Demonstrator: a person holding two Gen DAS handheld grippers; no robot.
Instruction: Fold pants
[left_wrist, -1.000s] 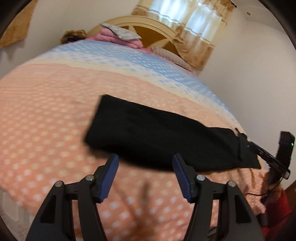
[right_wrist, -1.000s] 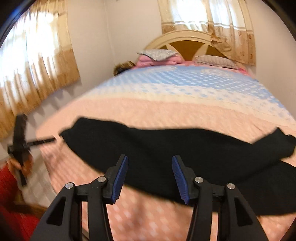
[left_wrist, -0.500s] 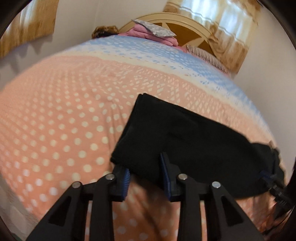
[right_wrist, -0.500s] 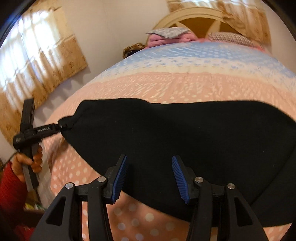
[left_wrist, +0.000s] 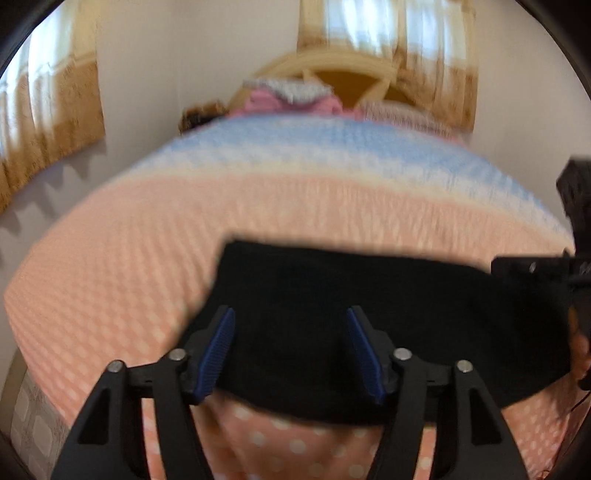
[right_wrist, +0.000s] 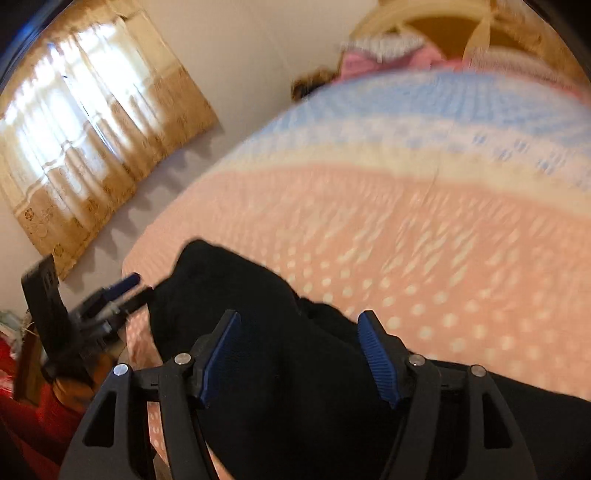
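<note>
So your left tool and right tool both gape wide, gripping nothing, hovering over the black pants near the bed's front edge.

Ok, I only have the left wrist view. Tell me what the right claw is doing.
Observer: The right claw is open, fingers wide apart over the black pants, nothing pinched.
Operator: Describe the cloth at my end.
Observer: From the right wrist, the pants end beside the left claw is bunched into a raised hump, not flat.
Operator: Report what's behind my claw.
Observer: A red sleeve shows at its handle.
</note>
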